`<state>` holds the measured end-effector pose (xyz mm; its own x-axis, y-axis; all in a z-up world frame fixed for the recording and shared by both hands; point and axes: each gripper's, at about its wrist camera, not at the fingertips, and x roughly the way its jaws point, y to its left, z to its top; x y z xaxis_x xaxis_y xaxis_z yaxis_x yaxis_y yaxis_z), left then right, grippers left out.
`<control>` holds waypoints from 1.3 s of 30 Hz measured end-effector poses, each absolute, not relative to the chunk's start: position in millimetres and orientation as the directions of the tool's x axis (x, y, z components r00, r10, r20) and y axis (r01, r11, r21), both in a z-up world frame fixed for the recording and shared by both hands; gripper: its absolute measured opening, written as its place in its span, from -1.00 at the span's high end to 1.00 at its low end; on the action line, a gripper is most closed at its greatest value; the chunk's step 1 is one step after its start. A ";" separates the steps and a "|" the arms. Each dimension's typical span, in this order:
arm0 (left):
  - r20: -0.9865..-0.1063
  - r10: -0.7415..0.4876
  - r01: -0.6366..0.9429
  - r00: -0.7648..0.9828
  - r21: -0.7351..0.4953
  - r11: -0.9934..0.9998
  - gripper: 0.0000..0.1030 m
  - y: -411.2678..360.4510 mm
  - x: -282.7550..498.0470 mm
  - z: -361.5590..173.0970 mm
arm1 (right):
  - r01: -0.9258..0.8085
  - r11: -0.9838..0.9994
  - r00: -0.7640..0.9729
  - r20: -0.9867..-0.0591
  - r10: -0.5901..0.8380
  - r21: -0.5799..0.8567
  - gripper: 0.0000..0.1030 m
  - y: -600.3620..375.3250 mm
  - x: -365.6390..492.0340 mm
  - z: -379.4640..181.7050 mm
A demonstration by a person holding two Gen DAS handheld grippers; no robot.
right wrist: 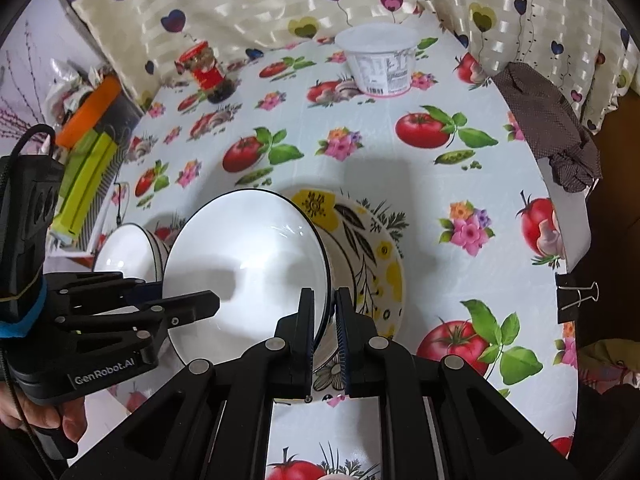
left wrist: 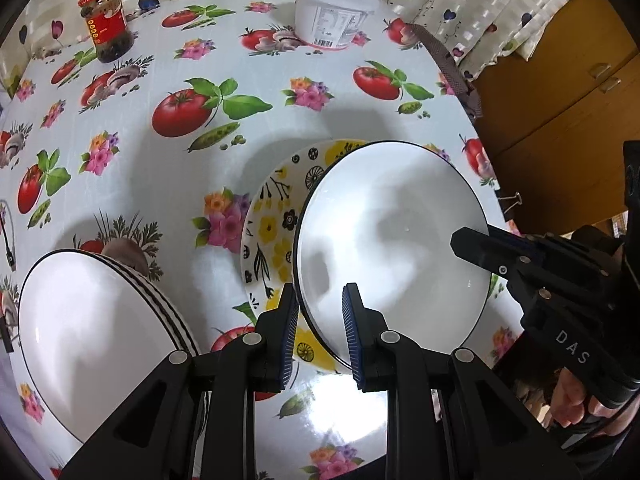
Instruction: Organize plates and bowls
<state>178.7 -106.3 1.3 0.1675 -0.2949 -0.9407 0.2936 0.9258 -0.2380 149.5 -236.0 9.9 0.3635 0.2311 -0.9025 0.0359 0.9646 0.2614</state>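
Observation:
A white plate with a thin dark rim [left wrist: 392,236] [right wrist: 248,264] is held tilted above a yellow-flowered plate [left wrist: 272,232] [right wrist: 368,256] on the table. My left gripper [left wrist: 320,300] straddles the white plate's near-left rim with a gap between its pads, so it looks open. My right gripper [right wrist: 325,304] is shut on the white plate's right rim; it shows in the left wrist view [left wrist: 480,248]. My left gripper shows in the right wrist view [right wrist: 192,304]. A white bowl with striped sides [left wrist: 96,332] [right wrist: 128,252] stands to the left.
A red-lidded jar [left wrist: 106,20] [right wrist: 208,72] and a white tub [left wrist: 332,12] [right wrist: 380,64] stand at the far side of the tomato-print tablecloth [left wrist: 180,160]. A brown cloth [right wrist: 556,128] hangs at the right edge by a binder clip [right wrist: 576,292]. Green and orange packages [right wrist: 88,160] lie left.

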 end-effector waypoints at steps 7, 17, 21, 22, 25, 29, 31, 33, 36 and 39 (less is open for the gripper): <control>-0.936 -0.310 0.298 0.166 -0.253 0.921 0.55 -104.3 180.6 1.6 | 0.041 0.967 0.342 -0.913 0.222 0.250 0.78 -235.5 151.9 2.7; -0.941 -0.276 0.334 0.195 -0.201 0.921 0.55 -108.9 182.5 2.3 | 0.036 0.966 0.333 -0.915 0.229 0.255 0.80 -237.9 152.6 -0.1; -0.943 -0.256 0.357 0.211 -0.169 0.919 0.55 -111.9 182.8 1.9 | 0.046 0.962 0.330 -0.913 0.240 0.270 0.83 -242.6 153.1 -0.8; -0.943 -0.255 0.363 0.215 -0.165 0.917 0.55 -112.4 183.1 1.8 | 0.044 0.962 0.328 -0.913 0.242 0.270 0.83 -242.7 153.0 -0.8; -0.935 -0.276 0.358 0.221 -0.185 0.915 0.55 -110.0 185.4 -0.6 | 0.036 0.965 0.332 -0.914 0.234 0.260 0.83 -241.1 152.3 -0.4; -0.914 -0.311 0.354 0.261 -0.209 0.912 0.55 -103.8 183.4 0.7 | 0.027 0.963 0.347 -0.906 0.241 0.267 0.82 -241.9 149.4 -0.8; -0.899 -0.330 0.354 0.287 -0.221 0.909 0.55 -99.2 182.9 4.3 | 0.021 0.962 0.367 -0.897 0.246 0.272 0.81 -242.8 146.8 1.1; -0.880 -0.352 0.357 0.320 -0.232 0.905 0.55 -94.2 183.4 9.5 | 0.015 0.962 0.384 -0.890 0.245 0.271 0.81 -242.8 144.5 3.6; -0.851 -0.384 0.372 0.359 -0.247 0.895 0.55 -90.8 185.0 17.6 | -0.008 0.965 0.422 -0.874 0.242 0.263 0.80 -242.0 139.9 11.0; -0.829 -0.408 0.408 0.384 -0.244 0.880 0.55 -94.3 187.9 22.5 | -0.040 0.963 0.476 -0.843 0.251 0.265 0.80 -242.8 139.4 16.5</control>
<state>187.9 -94.3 22.5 0.3838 -0.4077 -0.8285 0.4077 0.8799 -0.2441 139.4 -242.8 16.5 0.4759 0.2512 -0.8428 -0.0396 0.9635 0.2648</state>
